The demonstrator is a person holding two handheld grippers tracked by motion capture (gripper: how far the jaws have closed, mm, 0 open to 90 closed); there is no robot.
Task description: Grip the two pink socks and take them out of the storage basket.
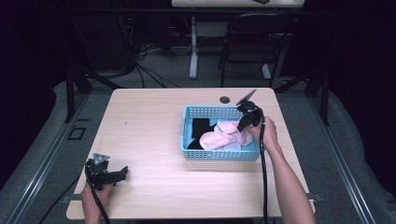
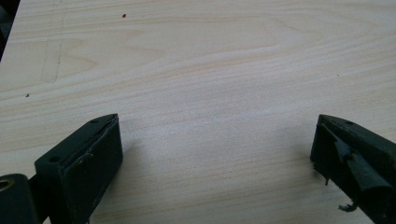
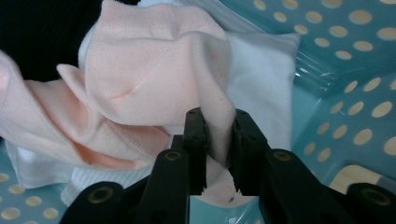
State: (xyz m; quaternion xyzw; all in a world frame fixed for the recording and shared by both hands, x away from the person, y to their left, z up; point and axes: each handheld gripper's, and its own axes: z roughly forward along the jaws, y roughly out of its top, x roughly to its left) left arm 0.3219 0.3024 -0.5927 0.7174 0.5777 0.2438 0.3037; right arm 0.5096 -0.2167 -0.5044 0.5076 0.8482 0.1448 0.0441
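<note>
1. The right tongs point(image 3: 219, 140) are clenched on a fold of the pink garment point(image 3: 154, 79); the cloth runs down between the two black jaws, and its pinched edge is hidden behind them.
2. In the high view the right tongs point(image 1: 243, 125) dip into the blue basket point(image 1: 219, 155) at its right end, and the hand point(image 1: 265, 133) and cable cover that end's wall.
3. The pink garment point(image 1: 222, 136) lies in the right half of the basket. Its full shape is hard to make out, since it is bunched and partly under the tongs.
4. A white cloth point(image 3: 266, 74) lies beneath and beside the pink one; most of it is covered.
5. A black cloth point(image 1: 200, 129) fills the left part of the basket, its outline lost in shadow.
6. The left tongs point(image 2: 215, 154) are released, jaws spread wide over bare tabletop point(image 2: 210, 60), with nothing between them. They sit at the near left corner point(image 1: 122, 173), well apart from the basket.
7. Beyond the tabletop point(image 1: 149, 121) stand a dark chair point(image 1: 250, 42) and floor cables, dim and partly cut off.
</note>
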